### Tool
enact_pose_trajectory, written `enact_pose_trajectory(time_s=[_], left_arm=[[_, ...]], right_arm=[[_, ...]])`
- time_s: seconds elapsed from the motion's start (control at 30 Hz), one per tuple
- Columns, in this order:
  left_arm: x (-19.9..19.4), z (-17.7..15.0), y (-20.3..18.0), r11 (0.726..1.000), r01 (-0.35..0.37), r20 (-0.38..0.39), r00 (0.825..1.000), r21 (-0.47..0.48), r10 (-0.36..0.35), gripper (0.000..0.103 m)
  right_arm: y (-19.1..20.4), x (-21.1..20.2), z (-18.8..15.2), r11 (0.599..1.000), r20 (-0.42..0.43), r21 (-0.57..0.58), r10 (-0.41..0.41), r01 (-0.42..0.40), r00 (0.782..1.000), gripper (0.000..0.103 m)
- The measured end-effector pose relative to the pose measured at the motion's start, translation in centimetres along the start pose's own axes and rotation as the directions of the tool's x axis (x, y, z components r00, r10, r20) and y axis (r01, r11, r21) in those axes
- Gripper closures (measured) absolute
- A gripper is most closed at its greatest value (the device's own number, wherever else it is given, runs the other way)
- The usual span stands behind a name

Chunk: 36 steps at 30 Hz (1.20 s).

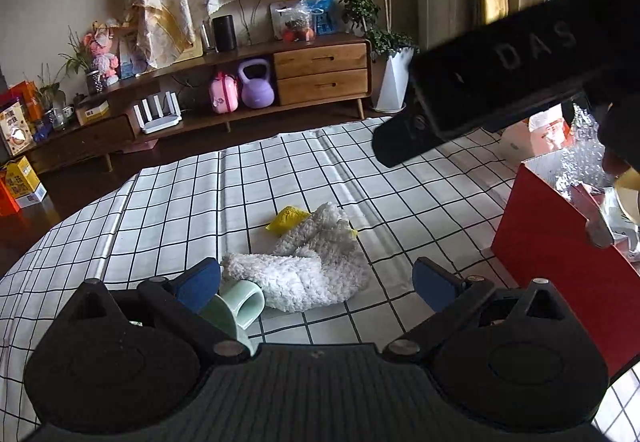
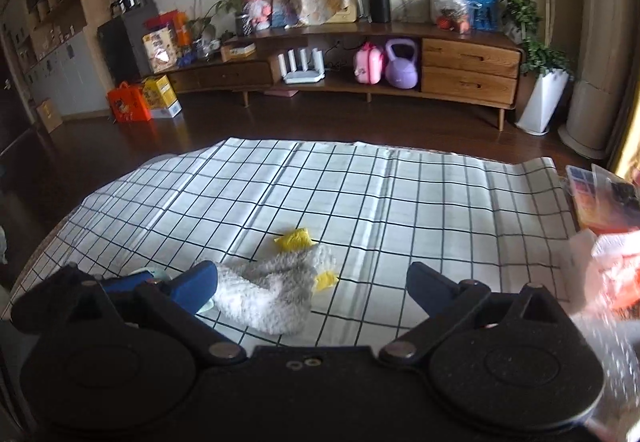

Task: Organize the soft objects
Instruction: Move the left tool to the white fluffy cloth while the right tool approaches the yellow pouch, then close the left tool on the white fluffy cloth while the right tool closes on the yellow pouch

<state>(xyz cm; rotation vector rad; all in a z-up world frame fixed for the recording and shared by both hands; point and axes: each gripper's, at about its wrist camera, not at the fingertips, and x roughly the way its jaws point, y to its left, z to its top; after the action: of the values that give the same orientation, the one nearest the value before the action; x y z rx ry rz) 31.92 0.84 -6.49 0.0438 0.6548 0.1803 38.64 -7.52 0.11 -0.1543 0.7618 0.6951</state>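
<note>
Both hand-held grippers released above fluffy sock, "DAS" on right one.

Fluffy plush toy on smooth checked cloth; glossy ceramic mug

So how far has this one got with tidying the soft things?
Nothing looks sorted yet. The fluffy white and yellow plush lies loose on the checked cloth beside a green mug. Neither the left gripper nor the right gripper holds anything; both sets of jaws stand open over the plush. Left to do: grasp it and put it away, possibly in the red box.
</note>
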Motion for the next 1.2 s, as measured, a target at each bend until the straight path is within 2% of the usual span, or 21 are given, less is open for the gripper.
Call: enact_pose_trajectory(time_s=[0.13,0.3,0.43,0.57,0.67,0.8,0.9,1.0,1.07,1.13,1.2], left_arm=[[1.5,0.0,-0.9,0.997,-0.071,0.022,0.997,-0.041,0.072,0.0],[3.2,0.1,-1.3,0.984,-0.174,0.042,0.984,-0.035,0.176,0.0],[4.8,0.4,-0.8,0.98,-0.189,-0.019,0.982,-0.068,0.189,0.0],[6.1,1.0,-0.9,0.978,-0.207,-0.047,0.978,-0.04,0.205,0.0],[7.0,0.9,-1.0,0.981,-0.194,-0.08,0.978,-0.026,0.192,0.001],[7.7,0.2,-1.6,0.981,-0.195,-0.092,0.976,0.017,0.196,0.001],[8.1,-0.1,-2.0,0.981,-0.193,-0.093,0.976,0.032,0.195,0.001],[8.5,-0.3,-2.6,0.977,-0.204,-0.08,0.975,0.064,0.209,0.001],[8.6,-0.4,-3.0,0.976,-0.197,-0.072,0.976,0.088,0.203,0.009],[8.9,-0.6,-3.2,0.98,-0.172,-0.096,0.979,0.101,0.182,0.032],[9.3,-0.9,-3.4,0.979,-0.164,-0.119,0.977,0.119,0.178,0.04]], right_arm=[[-0.5,2.3,1.4,0.999,-0.06,-0.04,0.034,-0.037,0.998,0.003],[-0.4,5.3,2.9,0.993,-0.109,-0.091,0.059,-0.069,0.992,0.004],[-0.2,8.4,3.8,0.988,-0.158,-0.11,0.092,-0.11,0.983,0.008],[0.2,11.6,4.3,0.983,-0.209,-0.124,0.111,-0.139,0.972,0.014],[0.6,13.8,4.7,0.98,-0.237,-0.134,0.112,-0.146,0.965,0.016],[1.0,16.6,4.6,0.977,-0.276,-0.148,0.111,-0.156,0.955,0.021],[1.1,18.3,4.1,0.976,-0.304,-0.151,0.106,-0.158,0.947,0.029],[1.1,19.3,3.7,0.974,-0.321,-0.145,0.118,-0.172,0.94,0.031],[1.3,19.9,3.3,0.972,-0.335,-0.155,0.116,-0.176,0.935,0.033],[1.6,20.3,3.0,0.969,-0.349,-0.167,0.114,-0.181,0.93,0.039],[1.8,20.7,2.7,0.967,-0.359,-0.185,0.099,-0.175,0.928,0.044]])
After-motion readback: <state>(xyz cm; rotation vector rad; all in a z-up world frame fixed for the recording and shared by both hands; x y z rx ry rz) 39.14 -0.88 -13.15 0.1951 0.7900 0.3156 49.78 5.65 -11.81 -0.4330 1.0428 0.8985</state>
